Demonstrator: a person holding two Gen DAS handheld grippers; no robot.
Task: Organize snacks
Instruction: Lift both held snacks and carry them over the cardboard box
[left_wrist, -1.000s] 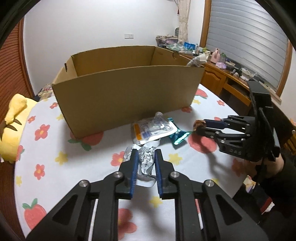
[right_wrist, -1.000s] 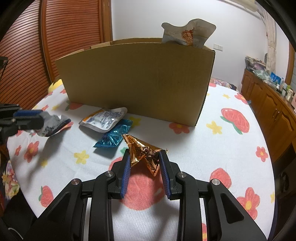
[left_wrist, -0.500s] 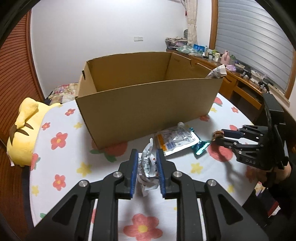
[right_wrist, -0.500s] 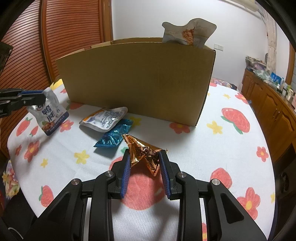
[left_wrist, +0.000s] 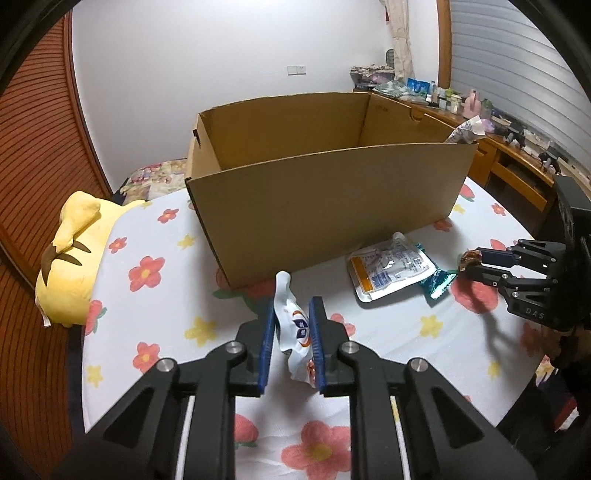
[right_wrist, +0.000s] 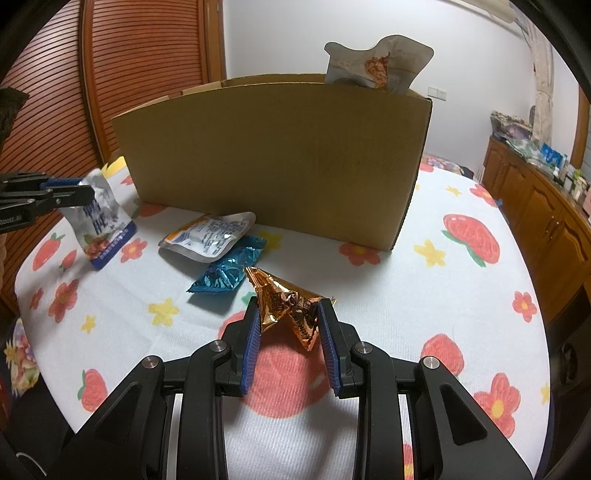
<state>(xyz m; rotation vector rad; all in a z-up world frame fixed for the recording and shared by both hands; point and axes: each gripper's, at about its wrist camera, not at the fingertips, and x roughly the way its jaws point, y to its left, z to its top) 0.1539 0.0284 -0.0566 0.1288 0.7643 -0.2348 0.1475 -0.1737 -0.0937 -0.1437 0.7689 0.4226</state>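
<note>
My left gripper (left_wrist: 293, 309) holds a white snack packet (left_wrist: 295, 332) above the table, its jaws closing on it; from the right wrist view this packet (right_wrist: 101, 225) hangs from the left gripper (right_wrist: 79, 189), left of the box. My right gripper (right_wrist: 289, 305) is shut on a crumpled orange foil packet (right_wrist: 284, 302), low over the cloth. The open cardboard box (left_wrist: 332, 206) stands behind both, with one pouch (right_wrist: 376, 62) sticking out of its right corner. A flat white pouch (right_wrist: 208, 234) and a teal packet (right_wrist: 227, 273) lie before the box.
The round table carries a white cloth with flowers and strawberries (right_wrist: 461, 288). A yellow plush toy (left_wrist: 74, 258) lies at its left edge. A wooden sideboard (right_wrist: 535, 192) with small items stands at the right, slatted wooden doors (right_wrist: 129, 74) at the left.
My left gripper has raised the white packet off the table and carried it nearer the box's left end; it now hangs upright. The right gripper and its orange packet have stayed put.
</note>
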